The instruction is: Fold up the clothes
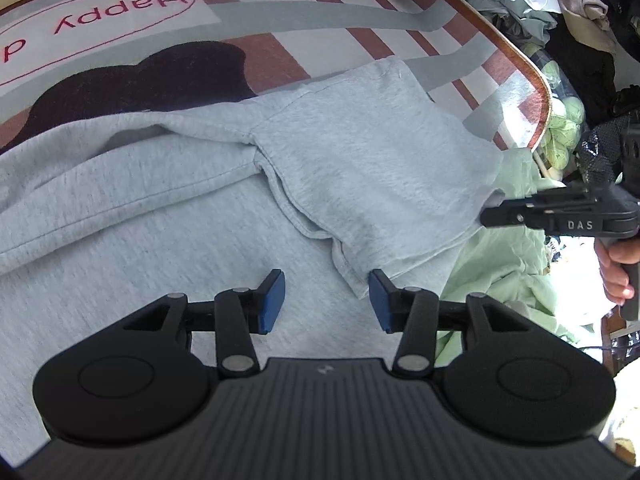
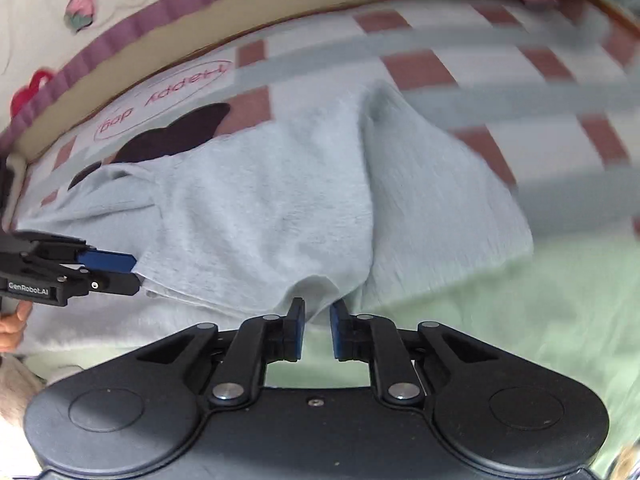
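The light grey marl jersey garment (image 1: 360, 152), apparently a sweatshirt, lies spread on a checked bed cover of white, grey and rust squares (image 1: 280, 52), just ahead of both tools. One part, probably a sleeve, is already laid back across the body, its hemmed corner resting between the blue pads of the left tool (image 1: 326, 300). That tool stands half open, with cloth under it but nothing pinched. The right tool (image 2: 317, 330) hovers with its jaws narrow, at the near hem where the fabric rises in a small ridge; the pads do not seem to press on cloth, though the view is blurred.

The step in hand looks like the side fold, with the sleeve placed and both tools free of the cloth. The next move probably calls for fresh grips on the near hem, then a lift of the lower part over the body, keeping the sleeve flat.

The knit looks soft, thick and lightly creased. A pale green cloth (image 2: 500, 320) lies under the right tool, and a heap of mixed clothing (image 1: 560, 8) sits beyond.
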{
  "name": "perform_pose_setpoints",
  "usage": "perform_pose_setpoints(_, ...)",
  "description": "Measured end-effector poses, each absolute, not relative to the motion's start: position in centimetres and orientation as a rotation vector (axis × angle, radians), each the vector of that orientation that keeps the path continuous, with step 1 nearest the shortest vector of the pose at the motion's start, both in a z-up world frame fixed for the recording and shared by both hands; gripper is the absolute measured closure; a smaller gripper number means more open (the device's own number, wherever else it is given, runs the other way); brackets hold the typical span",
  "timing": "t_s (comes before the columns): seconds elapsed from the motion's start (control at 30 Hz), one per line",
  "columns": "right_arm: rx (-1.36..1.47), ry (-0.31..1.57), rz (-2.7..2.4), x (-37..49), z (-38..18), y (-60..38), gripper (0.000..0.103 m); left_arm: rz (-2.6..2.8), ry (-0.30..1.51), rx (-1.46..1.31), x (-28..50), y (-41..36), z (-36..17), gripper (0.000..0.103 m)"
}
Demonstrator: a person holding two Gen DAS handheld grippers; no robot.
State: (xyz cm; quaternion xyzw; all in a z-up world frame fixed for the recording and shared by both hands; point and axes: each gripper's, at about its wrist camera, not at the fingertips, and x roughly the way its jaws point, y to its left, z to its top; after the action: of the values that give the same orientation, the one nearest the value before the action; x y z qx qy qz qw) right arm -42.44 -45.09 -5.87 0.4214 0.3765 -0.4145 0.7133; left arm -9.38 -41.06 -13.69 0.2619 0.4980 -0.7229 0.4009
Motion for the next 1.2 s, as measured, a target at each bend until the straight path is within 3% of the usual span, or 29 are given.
perform_pose_setpoints(0.1, 1.005, 0.645, -0.828, -43.9, -4.6, -45.2, 0.082, -1.809, 1.287, 0.621, -8.5, -41.2, -13.6, 0.057)
perform_pose_setpoints(0.13, 1.002, 0.592, -0.815, -44.1, -4.0, -45.4, 0.076, -1.798, 1.303, 0.592, -8.0, -41.3, -13.6, 0.056)
perform_pose_setpoints(0.17, 0.987, 0.565, -0.818, -44.0, -3.3, -46.1, 0.058, -1.784, 1.314, 0.561, -7.4, -41.4, -13.6, 0.056)
perform_pose_setpoints(0.2, 0.971, 0.539, -0.825, -44.0, -2.6, -46.8, 0.046, -1.768, 1.324, 0.531, -6.8, -41.6, -13.7, 0.056)
perform_pose_setpoints(0.33, 0.949, 0.517, -0.820, -43.0, -2.6, -52.2, 0.042, -1.702, 1.420, 0.404, -4.8, -42.2, -14.8, 0.055)
perform_pose_setpoints(0.53, 0.944, 0.651, -1.027, -42.8, -5.1, -56.4, 0.045, -1.644, 1.515, 0.226, -4.1, -42.9, -16.9, 0.052)
perform_pose_setpoints(0.77, 1.055, 0.558, -0.850, -43.9, -8.4, -59.7, 0.043, -1.544, 1.597, 0.012, -3.7, -44.6, -18.5, 0.052)
perform_pose_setpoints(0.87, 1.132, 0.533, -0.871, -44.9, -9.7, -60.0, 0.042, -1.500, 1.626, -0.043, -3.9, -45.5, -18.8, 0.043)
perform_pose_setpoints(1.03, 1.181, 0.487, -0.821, -45.2, -11.4, -60.7, 0.042, -1.417, 1.668, -0.178, -3.8, -46.9, -19.5, 0.043)
perform_pose_setpoints(1.2, 1.273, 0.425, -0.696, -43.6, -13.1, -62.4, 0.032, -1.378, 1.666, -0.248, -3.1, -48.2, -19.7, 0.044)
